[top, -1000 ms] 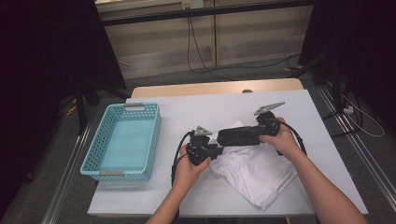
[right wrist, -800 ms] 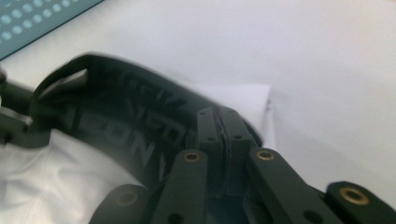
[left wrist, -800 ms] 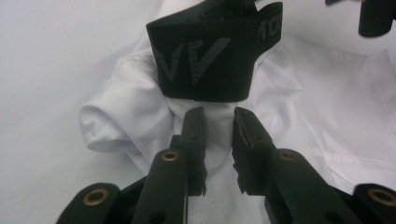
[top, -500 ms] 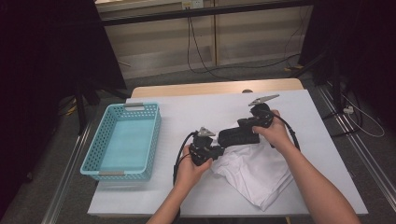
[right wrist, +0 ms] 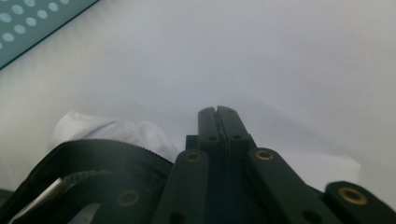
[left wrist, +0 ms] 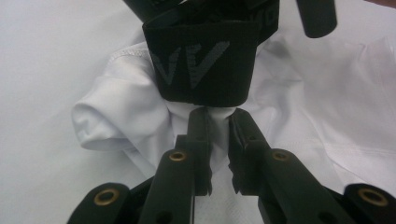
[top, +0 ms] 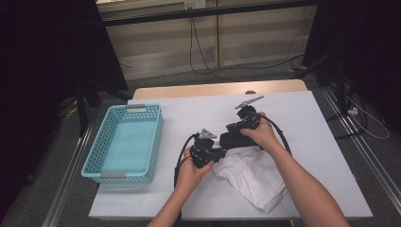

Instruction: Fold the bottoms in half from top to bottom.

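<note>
Under both grippers, white garment (top: 255, 177) seems partly hidden.

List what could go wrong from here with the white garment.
1. The left gripper, whose jaws have just been closing, pinches only a small fold of the white garment. That fold may slip out on a pull or lift.
2. The right gripper is shut with no cloth between its jaws. Carried from one point, the garment would likely sag and drag across the table.
</note>
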Motion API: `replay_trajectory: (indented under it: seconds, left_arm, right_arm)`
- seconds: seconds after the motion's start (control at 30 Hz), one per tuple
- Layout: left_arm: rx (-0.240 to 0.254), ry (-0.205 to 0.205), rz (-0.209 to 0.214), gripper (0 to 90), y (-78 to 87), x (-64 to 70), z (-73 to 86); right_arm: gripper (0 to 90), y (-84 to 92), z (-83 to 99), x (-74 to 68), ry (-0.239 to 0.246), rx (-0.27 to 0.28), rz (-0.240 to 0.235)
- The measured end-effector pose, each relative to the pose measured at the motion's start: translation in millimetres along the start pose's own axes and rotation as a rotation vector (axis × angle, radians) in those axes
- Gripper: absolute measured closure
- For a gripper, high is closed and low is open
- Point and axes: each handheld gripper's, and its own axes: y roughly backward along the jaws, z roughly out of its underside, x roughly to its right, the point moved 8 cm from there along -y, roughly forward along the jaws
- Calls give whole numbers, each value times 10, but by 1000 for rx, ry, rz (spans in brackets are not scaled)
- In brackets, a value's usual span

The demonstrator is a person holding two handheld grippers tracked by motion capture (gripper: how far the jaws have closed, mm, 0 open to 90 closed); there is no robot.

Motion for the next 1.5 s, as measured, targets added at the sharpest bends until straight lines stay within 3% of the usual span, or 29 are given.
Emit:
replay_trajectory:
  seconds: [0.4, 0.47, 0.6, 0.83, 1.0, 1.2, 1.3, 1.4, 1.5]
  left_arm:
    - [-8, 18, -8, 720, 6, -53, 11]
    - [0, 30, -22, 618, 19, -81, -4]
    - [21, 62, -32, 511, 89, -157, -52]
    - [76, 103, -42, 458, 238, -275, -166]
    - [83, 117, -59, 490, 224, -317, -190]
    - [33, 75, -58, 507, 44, -221, -124]
    - [1, 57, -66, 504, -50, -190, -66]
    - [-32, 48, -73, 509, -93, -194, -5]
    - [-56, 62, -70, 531, -105, -201, 51]
  right_arm:
    - [900, 258, 136, -71, 32, -9, -47]
    - [900, 297, 162, -80, 26, 4, -52]
    - [900, 358, 226, -125, 39, 19, -53]
    - [900, 432, 337, -155, 60, 13, -49]
    - [900, 468, 437, -169, 61, 1, -47]
    - [890, 476, 626, -178, 81, -38, -21]
    - [866, 463, 686, -161, 114, -65, 11]
    - [817, 476, 653, -147, 108, -50, 22]
    - [750, 494, 568, -82, 96, -18, 65]
